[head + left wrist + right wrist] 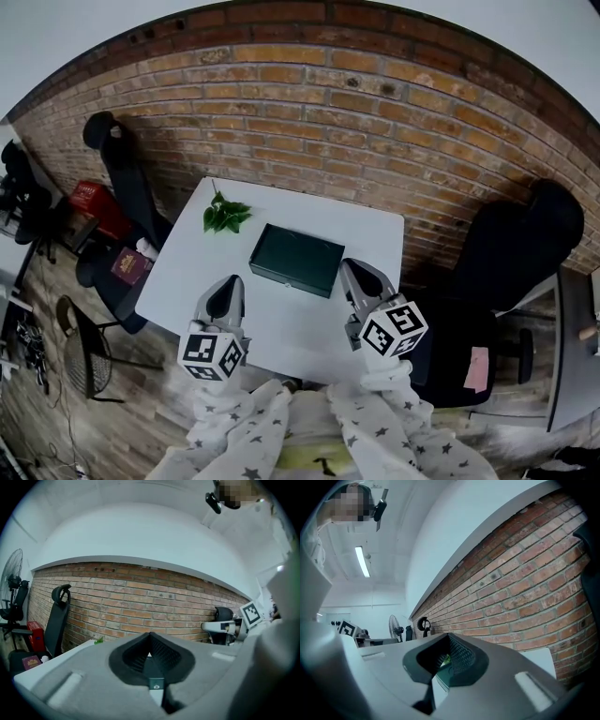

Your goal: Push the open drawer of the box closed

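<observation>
On the white table [178,277], which was shown whole only in the head view, the dark green box [296,260] was placed near the middle, a little toward the brick wall [309,103]. A green leaf sprig [225,217] was laid apart from it, near the far left corner. The box was seen as one flat rectangle with a plain dark top and a slightly lighter strip along its near side. Its outline was even on all sides, so the drawer was read as pushed in. The left gripper [226,292] and the right gripper [361,279] were held over the near part of the table, one on each side of the box and apart from it, in front of the person's star-printed sleeves [375,422].

The box could not be made out clearly in either gripper view. In the left gripper view the jaws were seen pressed together with nothing between them. Behind them a black chair [58,616], a standing fan [14,581] and the right gripper's marker cube [251,612] were shown. In the right gripper view the jaws were seen brought together at the tips, with nothing gripped. A bit of the leaf sprig was visible through the small opening below them, and a ceiling lamp [362,561] was shown in that view alone.
</observation>
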